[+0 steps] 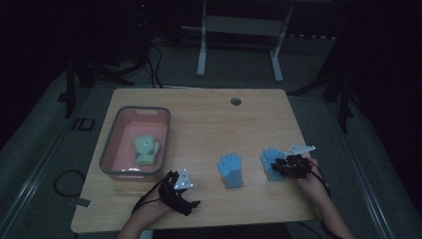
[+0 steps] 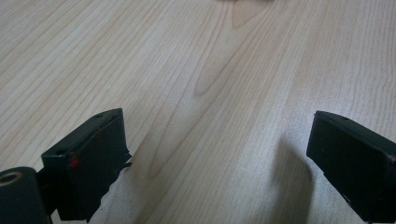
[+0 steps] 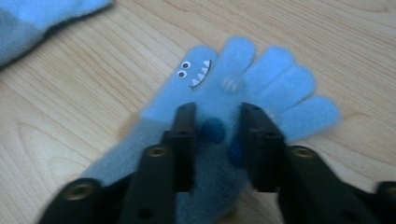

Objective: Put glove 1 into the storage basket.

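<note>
Blue knit fabric is bunched between the jaws of the right hand-held gripper [image 3: 217, 133], which are clamped on the palm of a blue glove [image 3: 243, 93] lying flat on the counter [image 1: 209, 124]. In the right gripper view the glove's fingers are seen fanned out beyond the jaw tips, and a small printed face with two eyes and a toothed mouth is seen on the thumb side, just ahead of the left jaw. The glove's greyer cuff is tucked beneath the jaws, towards the gripper body. In the high view the same right hand-held gripper [image 1: 284, 166] is seen laid over this glove [image 1: 270, 160] near the person's edge of the counter, with the grey three-cornered plate raised above it. A second blue glove [image 1: 231, 169] is seen well to the left of that gripper, apart from the first and untouched, its fingers pointed away from the person. The left hand-held gripper [image 2: 217, 154] is held with its jaws wide apart over bare wood, nothing between them; in the high view it [image 1: 175, 180] is seen close to the near corner of a grey-rimmed bin [image 1: 112, 134]. Inside that bin, beyond the left gripper, a green glove [image 1: 147, 150] is seen resting on the pink floor.
</note>
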A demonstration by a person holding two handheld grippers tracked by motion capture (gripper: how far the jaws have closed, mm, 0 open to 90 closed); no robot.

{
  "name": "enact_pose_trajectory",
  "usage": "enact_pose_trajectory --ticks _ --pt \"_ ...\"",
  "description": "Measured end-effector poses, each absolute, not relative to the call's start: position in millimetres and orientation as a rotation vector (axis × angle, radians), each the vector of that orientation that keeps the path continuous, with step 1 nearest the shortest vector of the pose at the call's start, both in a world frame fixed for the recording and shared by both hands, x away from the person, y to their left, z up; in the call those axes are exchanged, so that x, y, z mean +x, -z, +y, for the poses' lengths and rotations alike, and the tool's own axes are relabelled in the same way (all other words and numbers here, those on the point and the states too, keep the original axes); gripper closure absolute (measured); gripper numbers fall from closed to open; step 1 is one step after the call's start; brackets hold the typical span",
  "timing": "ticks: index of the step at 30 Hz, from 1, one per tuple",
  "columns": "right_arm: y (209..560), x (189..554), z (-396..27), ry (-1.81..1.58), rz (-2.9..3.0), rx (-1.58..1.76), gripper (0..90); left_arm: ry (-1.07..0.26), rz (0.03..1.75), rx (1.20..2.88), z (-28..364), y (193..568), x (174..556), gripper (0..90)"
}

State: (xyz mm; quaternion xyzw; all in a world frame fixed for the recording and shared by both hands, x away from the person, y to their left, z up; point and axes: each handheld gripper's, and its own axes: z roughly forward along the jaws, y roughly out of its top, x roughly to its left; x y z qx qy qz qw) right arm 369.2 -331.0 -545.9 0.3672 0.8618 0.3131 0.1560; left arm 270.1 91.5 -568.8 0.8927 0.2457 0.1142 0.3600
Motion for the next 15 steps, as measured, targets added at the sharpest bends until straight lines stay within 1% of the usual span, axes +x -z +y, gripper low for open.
enact_pose_trajectory --ticks 2,5,12,15 --pt "545.9 366.7 -327.8 -0.889 2.463 1.049 77.3 -0.293 0.638 2.297 91.7 568.8 270.4 5.5" --pt "544.7 366.5 -324.1 -0.863 2.457 1.071 81.1 -0.294 0.637 2.300 91.6 568.8 270.5 5.5" --pt "540.8 367.2 -323.8 -0.880 2.425 1.185 84.0 -0.296 0.634 2.301 91.3 568.8 270.1 5.5" --pt "528.3 364.7 -322.4 -0.926 2.405 1.197 84.4 -0.296 0.634 2.302 91.3 568.8 270.4 5.5"
